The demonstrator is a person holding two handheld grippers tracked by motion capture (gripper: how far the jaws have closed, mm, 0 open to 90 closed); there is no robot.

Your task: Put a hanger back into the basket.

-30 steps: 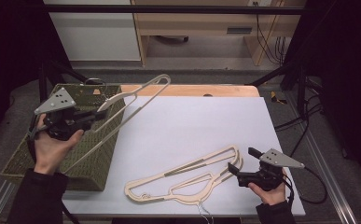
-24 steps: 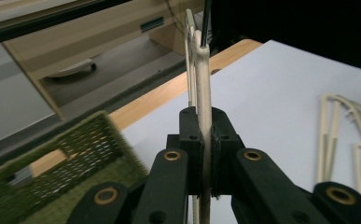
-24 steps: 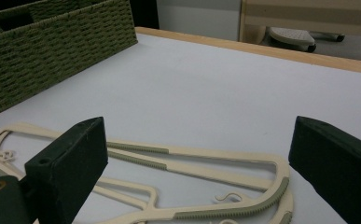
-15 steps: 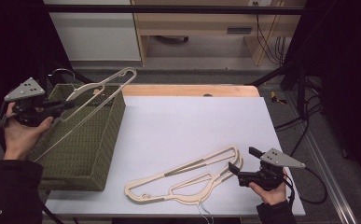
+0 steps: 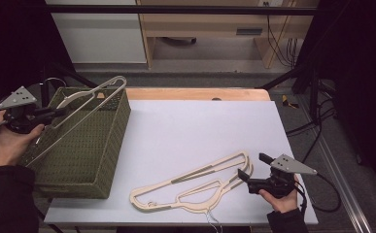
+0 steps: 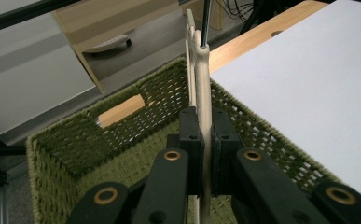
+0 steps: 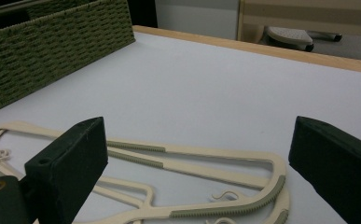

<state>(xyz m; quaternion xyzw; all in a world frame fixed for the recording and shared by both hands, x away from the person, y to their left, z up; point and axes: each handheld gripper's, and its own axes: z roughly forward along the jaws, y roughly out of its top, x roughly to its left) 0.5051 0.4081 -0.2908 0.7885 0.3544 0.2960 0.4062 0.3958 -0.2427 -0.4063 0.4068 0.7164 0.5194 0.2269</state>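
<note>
Cream plastic hanger [image 5: 86, 104] was clamped in left gripper [image 5: 54, 114] over the green woven basket [image 5: 109, 160], not yet released | two cream hangers [image 5: 195, 187] right of basket awaited | right gripper [image 5: 246, 175] gaped empty beside them.

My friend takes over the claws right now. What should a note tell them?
Left claw: shut on a cream plastic hanger, held over the green woven basket.
Right claw: open, empty, hovering beside the two cream plastic hangers lying stacked on the white table.
Done: one hanger lifted to the basket.
Left: lower it in and let go, then move the two table hangers into the basket.
</note>
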